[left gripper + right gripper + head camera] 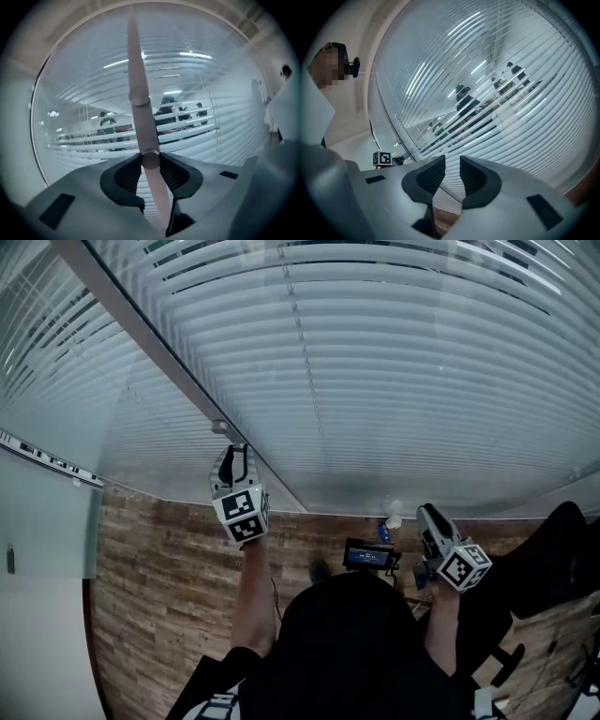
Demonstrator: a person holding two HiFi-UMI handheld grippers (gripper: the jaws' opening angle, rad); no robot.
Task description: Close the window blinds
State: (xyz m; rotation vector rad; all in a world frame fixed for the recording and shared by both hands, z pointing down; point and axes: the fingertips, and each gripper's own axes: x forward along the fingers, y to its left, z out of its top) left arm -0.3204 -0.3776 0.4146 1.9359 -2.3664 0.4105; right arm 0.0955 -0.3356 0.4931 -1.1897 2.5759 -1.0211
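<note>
Window blinds (394, 381) hang straight ahead. Nearest the camera, their thin wand (136, 70) runs upright between the pads of the left gripper (151, 160), which are clamped on it. The right gripper (452, 169), held lower and well off to the right, has its jaws a narrow gap apart with nothing between them. Beyond both, the slats (525, 108) are tilted partly open, and people (165, 108) show through the gaps.
</note>
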